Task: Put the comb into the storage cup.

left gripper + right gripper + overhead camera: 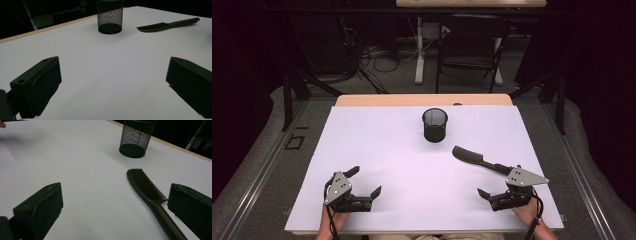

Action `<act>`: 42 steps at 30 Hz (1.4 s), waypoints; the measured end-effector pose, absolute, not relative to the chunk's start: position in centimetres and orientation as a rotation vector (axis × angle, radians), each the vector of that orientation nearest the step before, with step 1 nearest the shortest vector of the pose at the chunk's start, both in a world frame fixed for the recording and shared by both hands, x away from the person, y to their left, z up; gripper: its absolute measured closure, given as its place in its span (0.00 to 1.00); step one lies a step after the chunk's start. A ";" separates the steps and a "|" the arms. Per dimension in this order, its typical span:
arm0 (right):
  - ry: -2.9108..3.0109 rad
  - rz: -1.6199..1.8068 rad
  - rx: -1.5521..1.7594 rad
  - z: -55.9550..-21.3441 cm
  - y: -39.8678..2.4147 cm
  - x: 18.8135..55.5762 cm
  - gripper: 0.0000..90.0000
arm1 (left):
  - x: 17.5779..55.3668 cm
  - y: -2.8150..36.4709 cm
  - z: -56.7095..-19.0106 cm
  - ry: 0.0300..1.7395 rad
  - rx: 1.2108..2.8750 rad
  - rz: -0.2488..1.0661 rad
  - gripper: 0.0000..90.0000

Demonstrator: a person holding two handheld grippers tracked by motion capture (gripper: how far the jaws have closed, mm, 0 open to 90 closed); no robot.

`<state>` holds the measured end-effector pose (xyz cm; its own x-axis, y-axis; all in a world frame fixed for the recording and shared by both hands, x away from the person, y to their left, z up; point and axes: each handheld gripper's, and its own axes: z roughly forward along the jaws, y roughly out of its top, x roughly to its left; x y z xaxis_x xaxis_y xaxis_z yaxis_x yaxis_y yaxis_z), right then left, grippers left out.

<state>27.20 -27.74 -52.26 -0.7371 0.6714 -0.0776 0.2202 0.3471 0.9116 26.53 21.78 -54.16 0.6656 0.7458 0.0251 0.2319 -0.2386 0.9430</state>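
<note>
Grippers are held low over the white table (377,145), one on each side. Both the left gripper (364,181) and the right gripper (498,181) are spread wide, and nothing is held. A dark comb (474,159) is laid flat just beside the right gripper, handle toward it. A black mesh cup (434,125) is stood farther back, well apart. Nothing is seen between them. No writing can be read.

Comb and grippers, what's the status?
Both grippers, left and right, open, empty. Comb flat beside right gripper. Mesh cup upright beyond. Nothing between.
</note>
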 end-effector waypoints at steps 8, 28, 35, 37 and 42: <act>2.212 1.334 0.782 -51.8 -27.6 28.2 0.00 | 26.6 21.8 -54.2 0.788 1.791 0.591 0.00; 2.365 1.174 0.724 -50.9 -27.2 30.8 0.00 | 27.0 21.2 -54.4 0.785 1.818 0.590 0.00; 2.374 1.155 0.733 -50.3 -27.3 31.6 0.00 | 27.1 21.4 -54.4 0.782 1.817 0.585 0.00; 2.376 1.141 0.728 -50.1 -27.3 31.9 0.00 | 27.1 21.5 -54.4 0.775 1.819 0.584 0.00; 2.416 1.111 0.729 -49.8 -27.4 32.6 0.00 | 27.0 21.6 -54.4 0.783 1.822 0.588 0.00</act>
<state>32.62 -27.41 -49.81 -0.7922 0.5977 -0.1233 0.2953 0.5523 0.7796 26.99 21.60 -54.42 0.6690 0.7423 0.0369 0.2431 -0.2655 0.9329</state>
